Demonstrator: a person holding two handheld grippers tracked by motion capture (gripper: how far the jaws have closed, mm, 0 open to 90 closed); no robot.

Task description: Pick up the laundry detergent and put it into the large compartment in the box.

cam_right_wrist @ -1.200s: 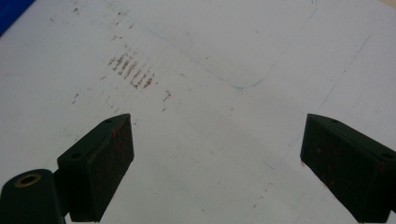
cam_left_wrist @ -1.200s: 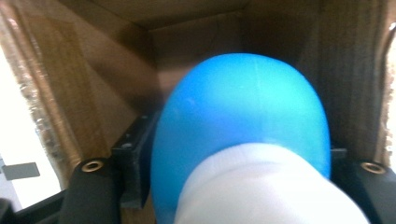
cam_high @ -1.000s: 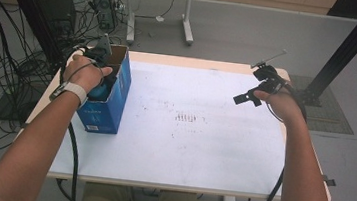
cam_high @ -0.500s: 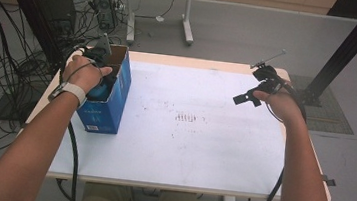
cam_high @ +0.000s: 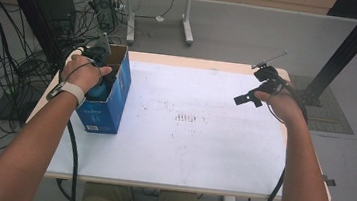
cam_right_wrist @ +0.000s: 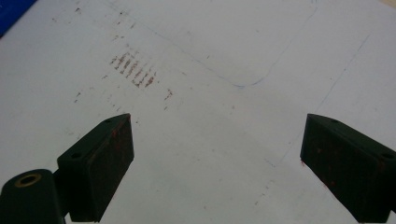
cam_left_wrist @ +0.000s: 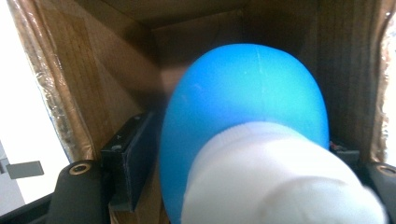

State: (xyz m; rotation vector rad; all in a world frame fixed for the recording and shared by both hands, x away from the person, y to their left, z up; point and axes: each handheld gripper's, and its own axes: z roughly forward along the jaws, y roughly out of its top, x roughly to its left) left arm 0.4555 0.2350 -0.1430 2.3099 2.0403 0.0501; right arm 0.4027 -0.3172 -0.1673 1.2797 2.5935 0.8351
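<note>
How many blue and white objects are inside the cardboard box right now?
1 that I can see: a blue and white object between the left gripper's jaws, inside the box. More may lie hidden beneath it.

Even soft daylight, faint shadows; left gripper view close-up blurred, box interior dim; others sharp.
</note>
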